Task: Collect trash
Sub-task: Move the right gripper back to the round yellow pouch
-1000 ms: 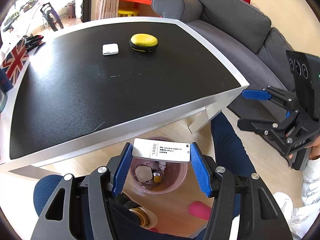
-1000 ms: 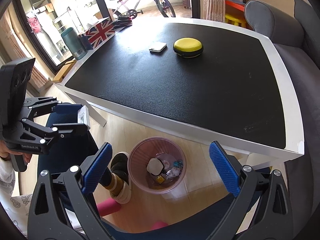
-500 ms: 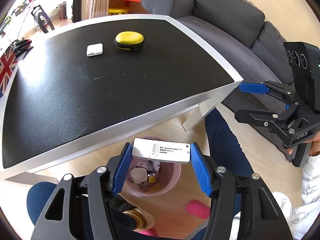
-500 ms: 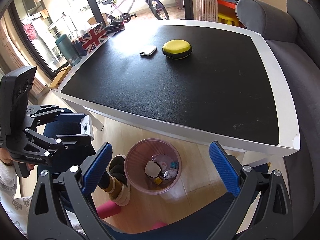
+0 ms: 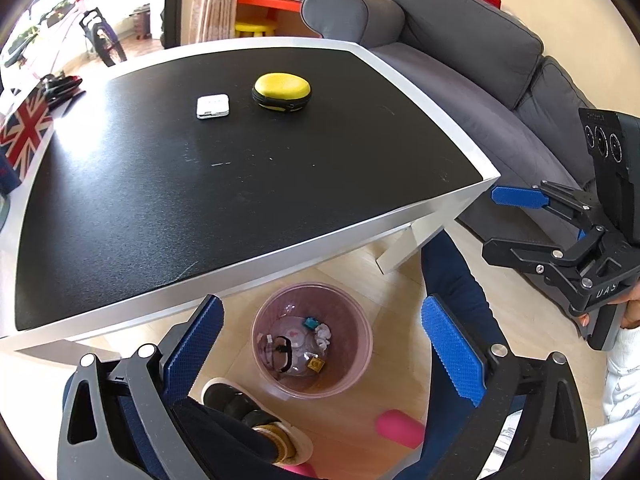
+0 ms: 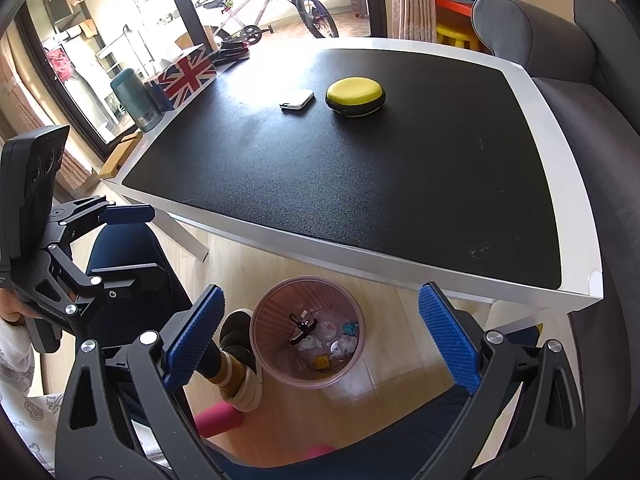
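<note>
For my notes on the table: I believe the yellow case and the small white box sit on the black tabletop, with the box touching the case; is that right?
Not quite: in both wrist views the white box lies beside the yellow case on the black tabletop, apart from it, not touching.

Letters, perhaps "UAS", on the right claw (image 5: pixel 516 220) body

a home living room: grey sofa (image 5: pixel 472 52), low black-topped table (image 5: pixel 240 184), bicycle (image 6: pixel 272 12) by the window.

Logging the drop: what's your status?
Left gripper jaws just opened, empty. Right gripper open, empty. Card not seen; bin below. Nothing in the way.
</note>
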`<state>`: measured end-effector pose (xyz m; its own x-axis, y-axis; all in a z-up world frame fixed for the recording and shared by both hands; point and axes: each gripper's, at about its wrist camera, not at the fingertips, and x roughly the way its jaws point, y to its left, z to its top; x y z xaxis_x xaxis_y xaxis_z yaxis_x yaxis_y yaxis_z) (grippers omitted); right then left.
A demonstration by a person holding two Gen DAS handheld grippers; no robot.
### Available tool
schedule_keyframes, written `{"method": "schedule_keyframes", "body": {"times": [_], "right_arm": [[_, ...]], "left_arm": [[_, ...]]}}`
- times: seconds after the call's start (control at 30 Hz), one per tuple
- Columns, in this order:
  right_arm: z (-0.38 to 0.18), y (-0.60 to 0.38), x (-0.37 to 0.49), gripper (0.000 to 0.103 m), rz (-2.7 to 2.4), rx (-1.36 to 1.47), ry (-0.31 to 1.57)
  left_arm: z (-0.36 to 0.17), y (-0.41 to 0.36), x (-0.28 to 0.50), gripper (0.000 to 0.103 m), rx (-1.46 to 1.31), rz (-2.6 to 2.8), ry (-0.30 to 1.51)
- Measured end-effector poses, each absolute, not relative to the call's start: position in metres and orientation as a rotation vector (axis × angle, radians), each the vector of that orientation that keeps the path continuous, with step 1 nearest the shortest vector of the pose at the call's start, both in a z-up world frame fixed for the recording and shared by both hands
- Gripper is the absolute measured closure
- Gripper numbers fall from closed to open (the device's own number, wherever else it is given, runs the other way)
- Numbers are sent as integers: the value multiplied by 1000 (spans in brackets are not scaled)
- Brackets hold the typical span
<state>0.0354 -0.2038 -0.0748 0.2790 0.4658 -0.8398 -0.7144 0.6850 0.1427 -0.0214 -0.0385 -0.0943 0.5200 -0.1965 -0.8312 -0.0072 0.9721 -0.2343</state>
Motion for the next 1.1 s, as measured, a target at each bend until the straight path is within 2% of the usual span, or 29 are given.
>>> {"method": "schedule_keyframes", "body": {"times": [0.57, 1.1], "right_arm": [[-60, -192, 51, 7, 807, -263, 964], [-33, -150, 114, 7, 805, -276, 901]], "left_arm": [[-77, -13, -12, 8, -225, -48, 934], [-58, 25, 27, 8, -189, -2, 852]]}}
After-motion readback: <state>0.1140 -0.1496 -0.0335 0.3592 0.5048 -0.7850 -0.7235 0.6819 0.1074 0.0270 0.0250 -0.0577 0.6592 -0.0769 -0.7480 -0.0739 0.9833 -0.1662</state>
